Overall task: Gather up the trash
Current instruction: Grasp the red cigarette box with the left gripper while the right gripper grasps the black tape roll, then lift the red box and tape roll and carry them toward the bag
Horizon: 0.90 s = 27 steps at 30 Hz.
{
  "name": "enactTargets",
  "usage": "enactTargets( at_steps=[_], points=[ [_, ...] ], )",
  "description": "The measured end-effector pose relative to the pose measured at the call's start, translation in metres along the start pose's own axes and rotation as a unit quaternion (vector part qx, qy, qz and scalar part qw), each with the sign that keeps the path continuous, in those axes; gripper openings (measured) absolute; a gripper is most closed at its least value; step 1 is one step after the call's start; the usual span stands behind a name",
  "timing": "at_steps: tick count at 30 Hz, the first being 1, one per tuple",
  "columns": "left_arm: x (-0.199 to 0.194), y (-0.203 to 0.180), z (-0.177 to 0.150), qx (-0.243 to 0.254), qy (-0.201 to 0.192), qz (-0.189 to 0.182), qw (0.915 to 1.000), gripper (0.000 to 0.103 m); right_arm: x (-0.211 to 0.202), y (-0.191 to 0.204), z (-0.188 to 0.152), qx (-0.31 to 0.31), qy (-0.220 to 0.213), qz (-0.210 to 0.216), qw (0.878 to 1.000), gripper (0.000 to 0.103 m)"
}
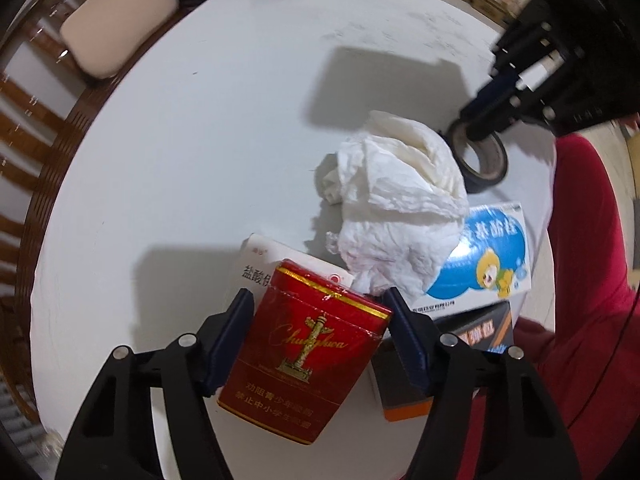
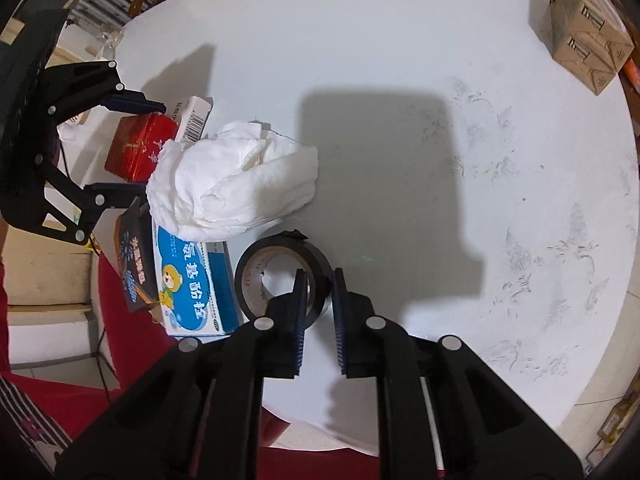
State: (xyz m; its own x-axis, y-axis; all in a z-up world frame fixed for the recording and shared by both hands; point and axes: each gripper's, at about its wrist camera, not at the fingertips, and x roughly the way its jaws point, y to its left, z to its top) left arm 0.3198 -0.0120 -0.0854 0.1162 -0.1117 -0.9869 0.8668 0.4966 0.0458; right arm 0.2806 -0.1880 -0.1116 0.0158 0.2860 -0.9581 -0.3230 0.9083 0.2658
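The left tool [image 1: 320, 312] clenches a red cigarette pack [image 1: 308, 356] near the surface [image 1: 200, 140] edge; the right tool [image 2: 318, 284] pinches the tape roll [image 2: 280, 276] wall beside crumpled tissue [image 2: 236, 184].

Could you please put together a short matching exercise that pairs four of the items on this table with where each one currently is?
Things:
1. red cigarette pack
2. black tape roll
3. crumpled white tissue
4. brown cardboard box

Places:
A. lying on the blue-and-white medicine box
B. at the far edge of the white table, apart from the pile
C. between the fingers of the left gripper
D. its wall between the fingers of the right gripper

Pairs: 1-C, 2-D, 3-A, 4-B
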Motion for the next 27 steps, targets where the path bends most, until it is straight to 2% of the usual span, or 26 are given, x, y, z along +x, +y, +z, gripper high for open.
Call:
enactTargets(
  at_steps=[5, 13, 17, 21, 27],
  points=[
    [0.002, -0.006, -0.007, -0.045, -0.010, 0.021, 0.9987, 0.065, 0.010, 0.014, -0.008, 0.001, -0.004, -0.012, 1.000, 0.013],
    [-0.011, -0.007, -0.025, -0.094, -0.032, 0.049, 0.9938, 0.065, -0.004, 0.019, -0.010, 0.009, -0.032, -0.041, 0.999, 0.013],
    [-0.024, -0.002, -0.030, -0.133, -0.037, 0.068, 0.9881, 0.065, -0.020, 0.023, -0.014, 0.006, -0.060, -0.063, 0.996, 0.013],
    [-0.043, -0.006, -0.034, -0.148, -0.056, 0.080, 0.9842, 0.065, -0.044, 0.029, -0.022, 0.000, -0.095, -0.086, 0.992, 0.013],
    [-0.074, -0.024, -0.046, -0.166, -0.080, 0.087, 0.9791, 0.065, -0.086, 0.050, -0.046, -0.003, -0.156, -0.099, 0.983, 0.013]
  ],
)
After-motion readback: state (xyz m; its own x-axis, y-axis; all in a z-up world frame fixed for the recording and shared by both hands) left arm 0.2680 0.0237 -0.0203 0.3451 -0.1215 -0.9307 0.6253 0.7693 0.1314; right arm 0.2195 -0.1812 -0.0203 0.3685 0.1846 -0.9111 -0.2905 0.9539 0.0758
